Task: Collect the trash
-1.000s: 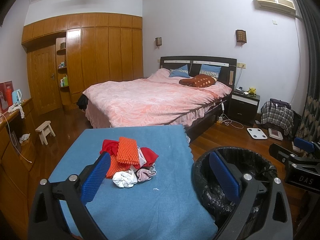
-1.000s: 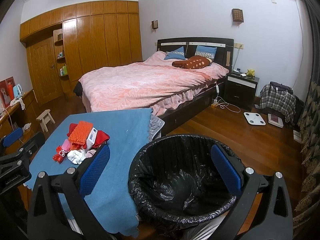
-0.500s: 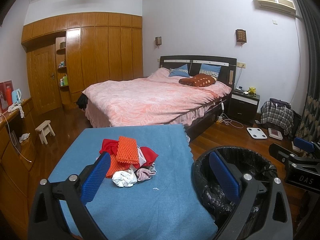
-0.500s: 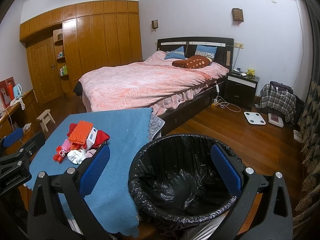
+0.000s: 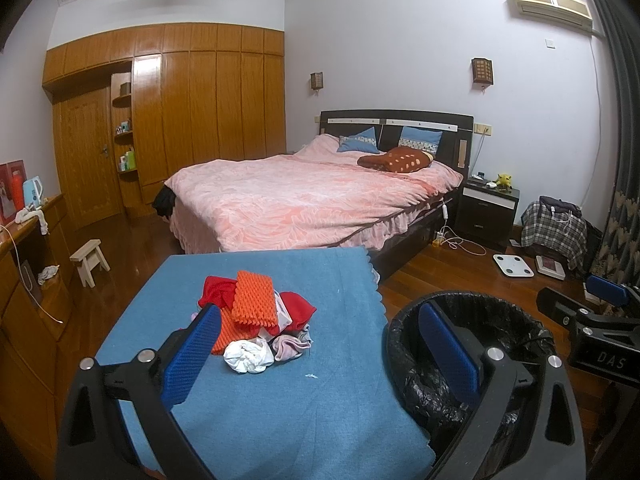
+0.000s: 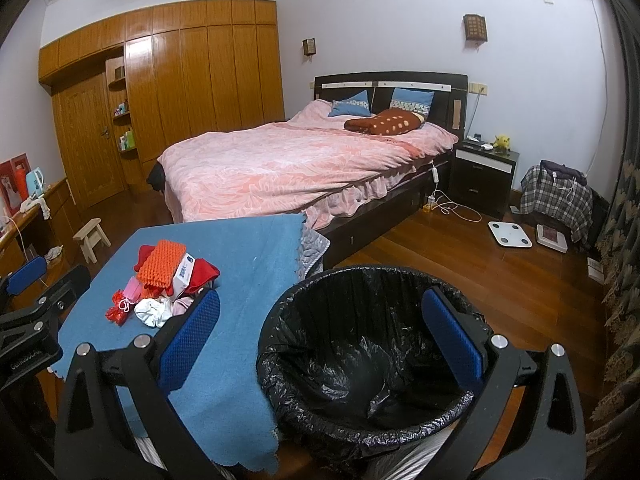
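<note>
A heap of trash (image 5: 256, 316) (image 6: 166, 284) lies on the blue-clothed table (image 5: 280, 408) (image 6: 256, 248): orange foam netting, red wrappers, a white crumpled wad (image 5: 248, 356) and a tissue packet (image 6: 185, 273). A bin lined with a black bag (image 6: 368, 352) (image 5: 472, 320) stands right of the table. My left gripper (image 5: 320, 348) hovers open above the table's near side, just short of the heap. My right gripper (image 6: 320, 332) is open over the bin's near rim. Both hold nothing. Each gripper appears at the edge of the other's view.
A bed with a pink cover (image 5: 312, 196) fills the room behind the table. A small wooden stool (image 5: 89, 256) and a long wooden sideboard (image 5: 24, 264) are at the left. Bathroom scales (image 5: 513, 265), a nightstand (image 5: 488, 208) and a plaid bag (image 5: 554, 232) sit on the wooden floor at right.
</note>
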The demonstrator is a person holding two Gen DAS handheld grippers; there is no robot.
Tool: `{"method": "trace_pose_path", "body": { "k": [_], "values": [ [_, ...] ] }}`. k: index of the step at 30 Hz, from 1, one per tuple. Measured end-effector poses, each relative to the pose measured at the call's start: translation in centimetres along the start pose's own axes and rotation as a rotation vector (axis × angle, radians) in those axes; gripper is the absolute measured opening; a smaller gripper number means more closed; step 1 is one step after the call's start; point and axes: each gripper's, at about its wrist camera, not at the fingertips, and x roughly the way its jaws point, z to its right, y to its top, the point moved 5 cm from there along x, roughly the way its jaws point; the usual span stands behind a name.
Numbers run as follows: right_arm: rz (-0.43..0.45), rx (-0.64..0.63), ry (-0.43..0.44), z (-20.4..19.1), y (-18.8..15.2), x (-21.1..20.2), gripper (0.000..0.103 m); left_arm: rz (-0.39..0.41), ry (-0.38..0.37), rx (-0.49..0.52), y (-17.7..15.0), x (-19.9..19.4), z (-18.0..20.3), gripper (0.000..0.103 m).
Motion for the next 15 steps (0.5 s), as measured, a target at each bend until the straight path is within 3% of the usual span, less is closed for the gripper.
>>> {"method": "trace_pose_path", "body": {
  "k": [15],
  "values": [
    [-0.004,0.0,0.0,-0.26,0.15,-0.08,0.098,-0.004,-0.002,-0.003,-0.53,0.39,0.02,0.097]
  ]
}}
